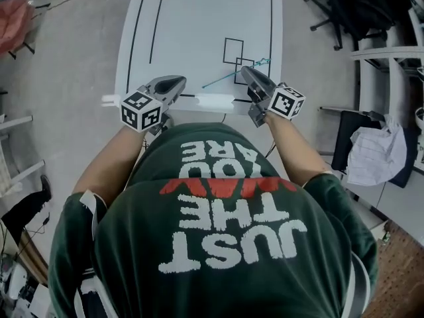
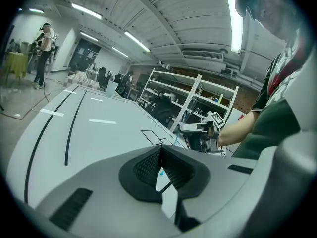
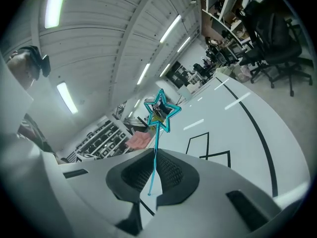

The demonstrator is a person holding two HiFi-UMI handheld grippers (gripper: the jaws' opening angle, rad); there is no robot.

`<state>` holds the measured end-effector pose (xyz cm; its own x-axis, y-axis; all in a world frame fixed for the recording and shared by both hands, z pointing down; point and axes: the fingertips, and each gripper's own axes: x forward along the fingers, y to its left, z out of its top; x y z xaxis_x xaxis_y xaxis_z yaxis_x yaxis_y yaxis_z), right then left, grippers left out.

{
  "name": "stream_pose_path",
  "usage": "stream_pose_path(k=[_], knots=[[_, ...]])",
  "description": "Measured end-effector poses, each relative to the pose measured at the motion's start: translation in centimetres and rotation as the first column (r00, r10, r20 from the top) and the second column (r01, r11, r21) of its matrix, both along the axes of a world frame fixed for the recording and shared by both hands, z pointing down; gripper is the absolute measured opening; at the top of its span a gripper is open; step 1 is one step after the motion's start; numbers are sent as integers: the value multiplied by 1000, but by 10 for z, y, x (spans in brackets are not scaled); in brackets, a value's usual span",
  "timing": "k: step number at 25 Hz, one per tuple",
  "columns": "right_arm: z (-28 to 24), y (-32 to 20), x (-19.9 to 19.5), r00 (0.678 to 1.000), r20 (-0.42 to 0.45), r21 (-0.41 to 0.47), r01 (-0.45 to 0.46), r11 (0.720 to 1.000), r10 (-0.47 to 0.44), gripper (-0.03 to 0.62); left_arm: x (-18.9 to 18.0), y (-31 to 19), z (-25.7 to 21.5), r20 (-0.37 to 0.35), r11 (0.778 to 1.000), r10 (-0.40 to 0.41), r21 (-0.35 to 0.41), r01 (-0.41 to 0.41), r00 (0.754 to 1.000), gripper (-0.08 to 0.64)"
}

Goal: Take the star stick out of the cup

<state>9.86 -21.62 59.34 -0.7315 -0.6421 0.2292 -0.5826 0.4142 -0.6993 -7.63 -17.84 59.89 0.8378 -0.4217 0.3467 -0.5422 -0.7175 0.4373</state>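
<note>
A person in a dark green shirt stands at the near edge of a white table (image 1: 199, 18) and holds a two-jaw gripper in each hand.

The right gripper (image 1: 244, 71), at about 1 o'clock from the middle of the head view, has its jaws pinched tight on the thin stem of a teal star stick (image 1: 225, 78). The stick hangs in the air above the table. Its open star outline points toward 2 o'clock and its bare tail toward 8 o'clock. It crosses just over two overlapping black square outlines (image 1: 236, 61) marked on the tabletop. In the right gripper view, the stem rises straight out from between the pressed pads, with the star at 12 o'clock.

The left gripper (image 1: 179, 79), at about 11 o'clock, hovers by the table edge. Its jaws meet at the tips with nothing between them. A teal speck shows in the gap below those pads. It may be the stick's tail further off, but the view is too poor to be sure.
</note>
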Motion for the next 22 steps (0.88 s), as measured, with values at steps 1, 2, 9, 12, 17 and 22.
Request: stream_pose_path(k=[1,2,9,12,17,22], knots=[[0,0,1,1000,-4,9,1,1000,-1,43,1,1,0,-1,1000,-3,-2,3,1000,9],[0,0,1,1000,-7,16,3,1000,-3,43,2,1,0,-3,1000,-6,-4,6,1000,9],[-9,1,-3,999,28,23,17,1000,-18,43,7,2,-2,-14,1000,-11,-9,11,1000,9],[-12,1,-3,999,36,27,19,999,-19,43,10,2,-2,-17,1000,-8,-8,8,1000,9],[-18,2,-4,999,48,38,19,999,-21,43,11,3,-3,-22,1000,-7,-3,7,1000,9],[-19,4,-4,999,45,40,23,999,-25,43,12,4,-5,-25,1000,-6,0,6,1000,9]])
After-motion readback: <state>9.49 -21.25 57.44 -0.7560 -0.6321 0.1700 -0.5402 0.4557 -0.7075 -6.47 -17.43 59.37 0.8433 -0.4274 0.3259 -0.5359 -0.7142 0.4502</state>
